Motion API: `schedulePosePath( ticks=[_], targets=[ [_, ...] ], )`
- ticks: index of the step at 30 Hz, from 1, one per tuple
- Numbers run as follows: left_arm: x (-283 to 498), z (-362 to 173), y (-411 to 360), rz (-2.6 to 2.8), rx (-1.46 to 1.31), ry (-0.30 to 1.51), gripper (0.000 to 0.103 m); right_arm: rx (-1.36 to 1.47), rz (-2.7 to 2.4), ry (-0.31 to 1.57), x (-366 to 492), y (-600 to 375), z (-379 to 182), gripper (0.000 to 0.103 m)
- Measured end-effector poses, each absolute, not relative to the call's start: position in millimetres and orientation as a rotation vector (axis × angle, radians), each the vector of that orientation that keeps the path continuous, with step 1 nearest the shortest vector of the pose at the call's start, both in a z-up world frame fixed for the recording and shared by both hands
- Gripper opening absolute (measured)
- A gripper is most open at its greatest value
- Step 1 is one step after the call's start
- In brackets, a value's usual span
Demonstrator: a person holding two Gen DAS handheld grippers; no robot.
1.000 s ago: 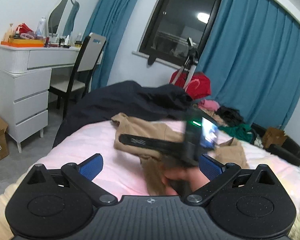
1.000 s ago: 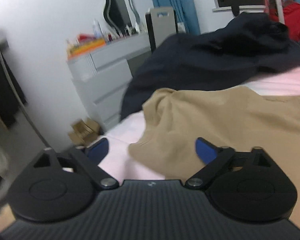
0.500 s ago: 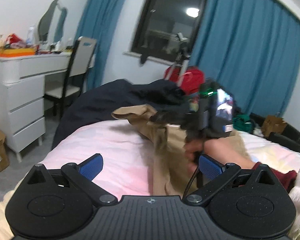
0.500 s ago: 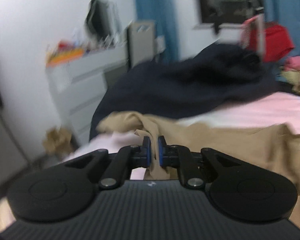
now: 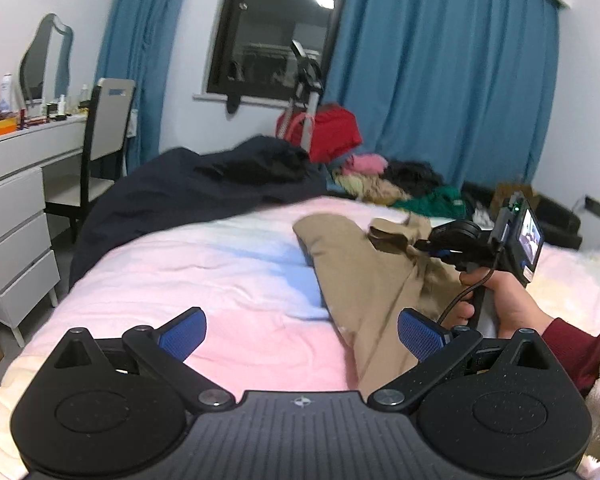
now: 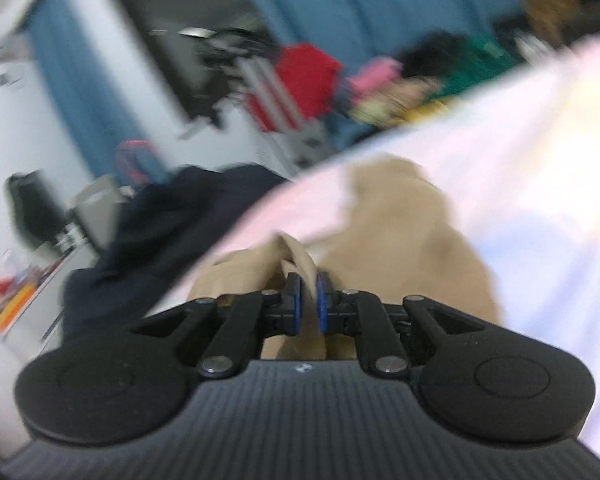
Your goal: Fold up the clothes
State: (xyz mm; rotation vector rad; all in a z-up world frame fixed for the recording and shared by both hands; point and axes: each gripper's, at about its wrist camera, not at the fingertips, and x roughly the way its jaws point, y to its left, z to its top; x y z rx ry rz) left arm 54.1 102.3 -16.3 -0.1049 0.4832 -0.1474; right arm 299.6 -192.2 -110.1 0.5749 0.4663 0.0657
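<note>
Right gripper [image 6: 308,308]: jaws nearly together, pinching a fold of the tan garment [image 6: 400,240] between the blue pads [image 6: 295,304]; cloth bunches up just ahead of the tips and hangs below them.
Why the pinch sits there: judging by the raised edge, a corner or hem is being carried across so one part of the garment can be laid over the rest; a narrow nip at the edge lets the cloth trail freely behind.
Right hand [image 5: 504,300]: wrapped round the handle of the right gripper, a dark red sleeve [image 5: 572,348] behind it; the device is rolled over, which fits the tilted room in its own view.
Left gripper [image 5: 302,330]: jaws spread wide, nothing between the pads; it hovers over the pink bedspread [image 5: 204,272], with the garment ahead and toward its right finger.
Why the left waits: probably free to pin or catch the other edge once the fold comes over.
Garment's place: spread on the bedspread, its far end well ahead of the left gripper, its near end running down behind the left gripper's right finger.
Dark bedding [image 5: 188,196]: heaped beyond the garment, apart from it.
Hidden or unclear: which garment this is cannot be told; its near end is covered by the left gripper's body; the right wrist view is smeared by blur, so how much cloth the pads hold, and whether one layer or several, is uncertain; the clothes pile [image 5: 388,176] by the curtain is too jumbled to sort out.
</note>
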Motion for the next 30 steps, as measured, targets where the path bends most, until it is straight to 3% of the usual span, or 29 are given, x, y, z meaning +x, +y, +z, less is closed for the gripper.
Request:
schedulePosePath(
  ticks=[2,4,5,6,7,20,25,28,30],
  targets=[
    [61,-23,99,-0.155,-0.107,0.515,0.103,0.620,0.068,0.487,299,-207,-121,0.016],
    [69,-28,97,-0.164,-0.109,0.544,0.103,0.637,0.132,0.488,296,-211,-123,0.045],
    [71,-31,96,-0.165,-0.105,0.555,0.103,0.641,0.165,0.485,294,-212,-123,0.073],
    [74,-33,95,-0.168,-0.101,0.563,0.103,0.621,0.196,0.471,288,-209,-118,0.095],
    [77,-34,94,-0.172,-0.097,0.572,0.103,0.580,0.207,0.455,278,-205,-111,0.099],
    [75,-26,121,-0.198,-0.191,0.657,0.100,0.471,0.203,0.466,102,-215,-42,0.098],
    [78,-39,127,-0.150,-0.243,0.815,0.100,0.495,0.144,0.465,36,-232,-42,0.098],
    [86,-56,129,-0.129,-0.260,0.943,0.083,0.571,0.109,0.497,11,-245,-55,0.098],
    [91,-61,131,-0.121,-0.264,0.994,0.082,0.602,0.091,0.509,6,-251,-60,0.098]
  ],
)
